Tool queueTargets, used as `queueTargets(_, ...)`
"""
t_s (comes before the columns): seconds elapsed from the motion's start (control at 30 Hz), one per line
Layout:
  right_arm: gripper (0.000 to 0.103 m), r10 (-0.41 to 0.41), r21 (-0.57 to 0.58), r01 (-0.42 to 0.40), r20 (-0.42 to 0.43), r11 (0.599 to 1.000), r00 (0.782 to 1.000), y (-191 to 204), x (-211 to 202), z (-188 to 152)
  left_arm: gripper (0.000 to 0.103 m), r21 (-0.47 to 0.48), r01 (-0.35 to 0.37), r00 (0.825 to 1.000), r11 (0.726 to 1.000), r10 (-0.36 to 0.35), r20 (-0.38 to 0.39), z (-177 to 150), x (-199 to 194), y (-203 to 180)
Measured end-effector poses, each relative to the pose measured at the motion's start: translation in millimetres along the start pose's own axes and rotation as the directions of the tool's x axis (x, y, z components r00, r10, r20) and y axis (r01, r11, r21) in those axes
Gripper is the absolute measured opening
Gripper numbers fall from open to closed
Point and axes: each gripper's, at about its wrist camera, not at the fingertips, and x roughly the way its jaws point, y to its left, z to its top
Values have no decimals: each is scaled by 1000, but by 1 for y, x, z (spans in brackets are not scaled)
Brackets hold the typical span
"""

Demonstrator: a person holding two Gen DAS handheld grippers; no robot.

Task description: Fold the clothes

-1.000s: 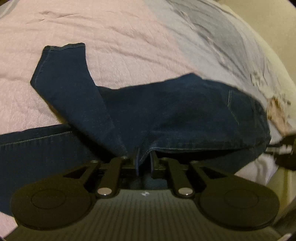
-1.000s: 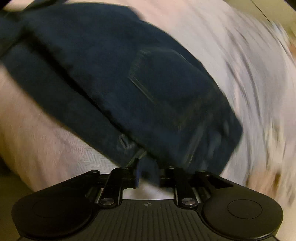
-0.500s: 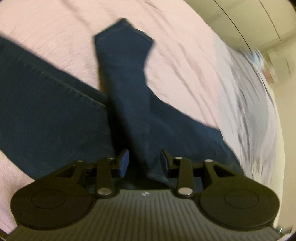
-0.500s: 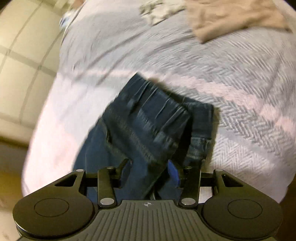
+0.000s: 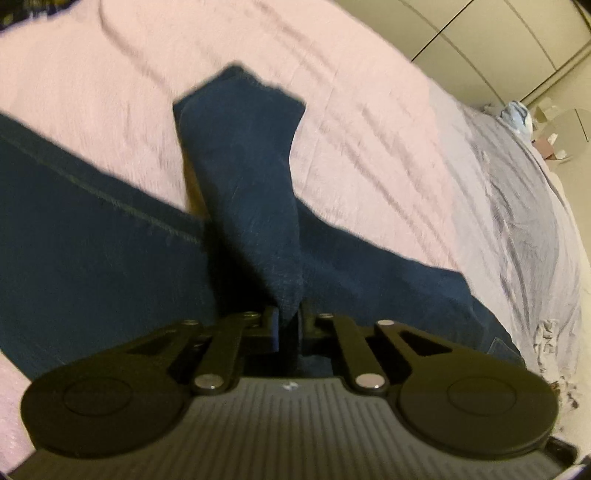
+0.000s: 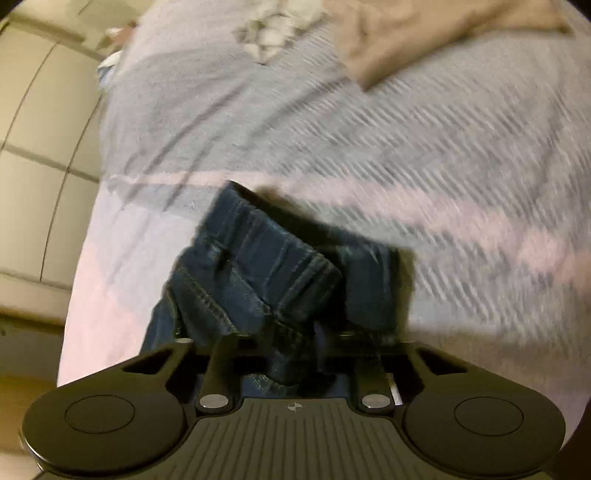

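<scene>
Dark blue jeans (image 5: 251, 192) lie spread on the pink bedspread (image 5: 369, 129). One leg runs away from me to its hem, and the other stretches off to the left. My left gripper (image 5: 289, 325) is closing, and a raised fold of that leg is pinched between its jaws. In the right wrist view the bunched waistband of the jeans (image 6: 266, 258) rises in front of my right gripper (image 6: 299, 354). Its jaws are closing with denim packed between them, and the fabric largely hides the pads.
The bed cover turns to grey herringbone (image 6: 424, 155) beyond the waistband. A beige garment (image 6: 406, 33) and a crumpled pale item (image 6: 273, 29) lie farther up it. Tiled floor (image 6: 33, 166) lies off the bed's left edge. Pale cupboard doors (image 5: 480, 37) stand behind the bed.
Both grippers stood open over the denim half a second ago and have now closed on it. The right wrist view swung from the back pocket round to the waistband.
</scene>
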Motion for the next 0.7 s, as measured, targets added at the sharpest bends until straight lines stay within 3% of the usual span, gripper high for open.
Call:
queueTargets(0.1, 12, 79, -156, -70, 49, 985, 996, 20, -26, 7, 6, 89, 2, 996, 996, -10, 89, -17, -32, -11)
queueTargets(0.17, 11, 93, -181, -82, 55, 980, 994, 19, -38, 11, 6, 157, -23, 994, 987, 5, 111, -35, -44, -14)
queueTargets(0.23, 11, 49, -169, -43, 29, 985, 998, 6, -38, 10, 7, 178, -63, 996, 982, 50, 78, -55, -37, -10)
queueTargets(0.33, 11, -16, -152, 15, -3, 988, 1000, -12, -30, 2, 7, 133, -101, 995, 986, 98, 31, -77, -18, 3)
queueTargets(0.53, 11, 8, -193, -3, 26, 981, 1000, -14, -49, -6, 7, 154, -109, 991, 982, 96, 90, -89, -27, 1)
queueTargets(0.7, 12, -88, -202, 82, -20, 976, 996, -29, -21, -11, 9, 168, -153, 988, 974, 146, 56, -99, -7, 4)
